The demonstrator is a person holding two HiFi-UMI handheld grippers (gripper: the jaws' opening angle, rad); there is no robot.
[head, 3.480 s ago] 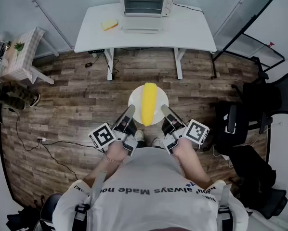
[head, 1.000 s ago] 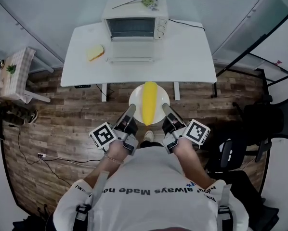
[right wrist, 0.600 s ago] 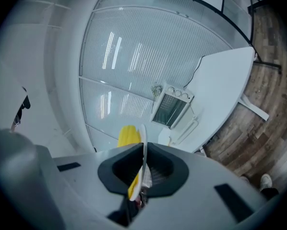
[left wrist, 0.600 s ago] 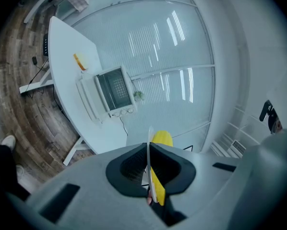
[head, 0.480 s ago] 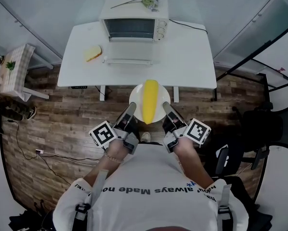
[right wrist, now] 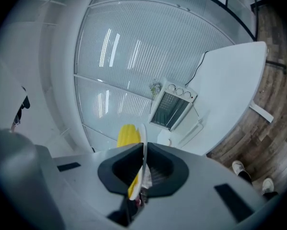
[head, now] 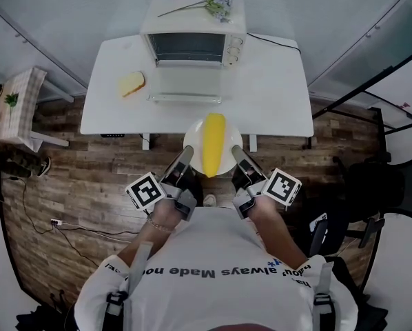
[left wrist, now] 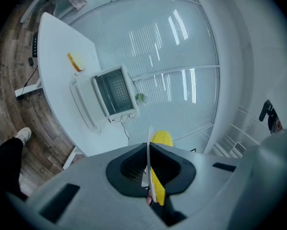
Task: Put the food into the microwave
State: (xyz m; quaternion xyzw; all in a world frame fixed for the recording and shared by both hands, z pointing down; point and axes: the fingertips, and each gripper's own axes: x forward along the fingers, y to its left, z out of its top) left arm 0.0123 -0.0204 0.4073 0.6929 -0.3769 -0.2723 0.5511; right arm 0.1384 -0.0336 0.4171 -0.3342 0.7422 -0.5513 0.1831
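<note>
Floor: brown wood-plank floor (head: 89, 185) under a white rectangular counter (head: 275, 95), which stands against a pale ribbed wall.
Far left: small side table with a checked cloth (head: 13, 109), apart from the counter.
Counter, left part: yellow wedge-shaped slice (head: 131, 83), lying just beside the oven door.
Microwave: white boxy microwave with a dark window (head: 192, 43) at the counter's back edge. Its door (head: 185, 88) is folded down flat, and a sprig of pale flowers (head: 216, 2) lies on its top.
Left claw: left claw (head: 185, 154) is clamped on the plate's left rim, which stands edge-on between its dark pads (left wrist: 127, 171).
Plate: round white plate (head: 194, 138), held level in the air between both claws, seen over the counter's front edge.
Food: long yellow food (head: 213, 145) lies lengthwise across the plate's middle, one end toward the microwave, outside it.
Right claw: right claw (head: 235, 153) is clamped on the plate's right rim, pads (right wrist: 163, 174) pressed on either side of it.
Far right: black office chair (head: 392, 185) on the floor.
</note>
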